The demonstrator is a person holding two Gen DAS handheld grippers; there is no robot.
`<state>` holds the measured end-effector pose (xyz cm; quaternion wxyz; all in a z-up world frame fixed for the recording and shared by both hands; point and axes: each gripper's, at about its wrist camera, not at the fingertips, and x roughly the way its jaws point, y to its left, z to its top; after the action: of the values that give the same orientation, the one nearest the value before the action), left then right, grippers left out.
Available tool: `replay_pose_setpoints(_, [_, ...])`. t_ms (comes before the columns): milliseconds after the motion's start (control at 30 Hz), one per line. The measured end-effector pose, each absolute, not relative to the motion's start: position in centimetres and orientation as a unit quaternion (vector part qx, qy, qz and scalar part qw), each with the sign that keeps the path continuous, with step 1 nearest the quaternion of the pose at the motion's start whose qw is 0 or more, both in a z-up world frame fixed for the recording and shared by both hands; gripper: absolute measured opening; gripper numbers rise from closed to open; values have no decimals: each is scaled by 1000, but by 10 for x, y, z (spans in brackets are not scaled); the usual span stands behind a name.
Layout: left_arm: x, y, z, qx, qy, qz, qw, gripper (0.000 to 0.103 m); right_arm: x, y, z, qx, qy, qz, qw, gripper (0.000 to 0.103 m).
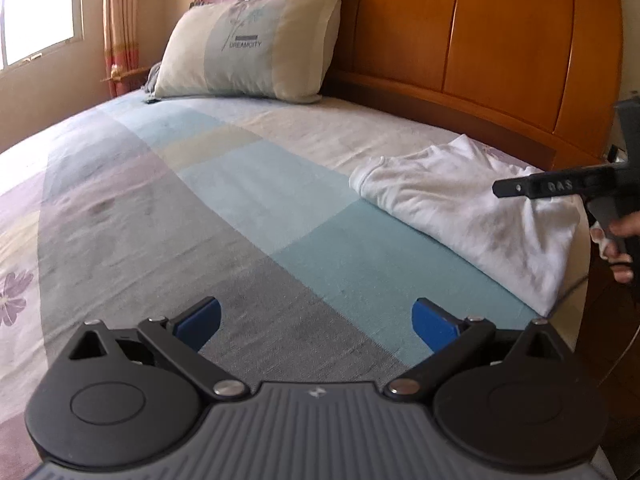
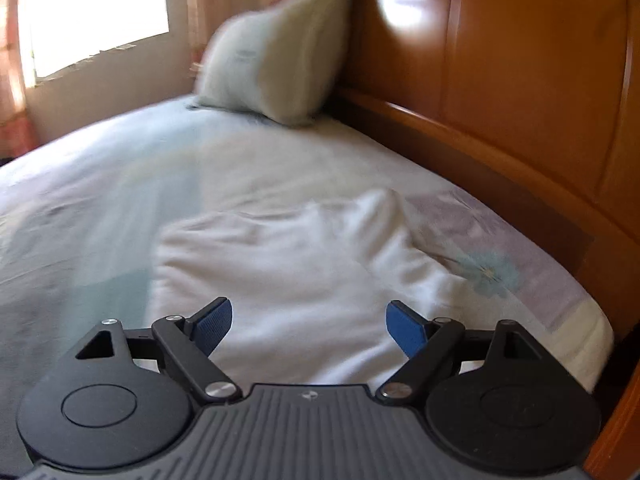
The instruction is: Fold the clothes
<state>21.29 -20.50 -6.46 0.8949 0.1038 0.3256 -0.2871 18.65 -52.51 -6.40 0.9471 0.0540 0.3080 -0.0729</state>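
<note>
1. A folded white garment (image 1: 472,208) is lying on the patchwork bedsheet (image 1: 248,216), near the wooden headboard (image 1: 480,40) and the bed's edge.
2. The left gripper (image 1: 316,322) is hovering with blue pads (image 1: 202,320) spread apart and empty; the garment is sitting ahead to its right.
3. The right gripper (image 2: 308,326) is hanging over the garment (image 2: 288,272), fingers parted, gripping nothing.
4. A pillow (image 1: 248,40) is leaning against the headboard.

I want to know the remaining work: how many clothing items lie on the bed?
1: a white folded cotton garment near the wooden headboard. Others may lie out of view.
</note>
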Motion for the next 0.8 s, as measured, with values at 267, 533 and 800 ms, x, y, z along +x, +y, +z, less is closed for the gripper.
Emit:
replay_pose_setpoints(267, [201,-212,-60,119,326,-306,887,101,167,-520,-73,42,326,-81,941,90])
replay_pose_setpoints(533, [193,-223,-61,125,331,-323,878,102,135,-514,-90,67,367,-36,927,96])
replay_pose_setpoints(800, [189,-231,-62,145,331,-328,873,102,151,-552,-83,102,322,-63,939,96])
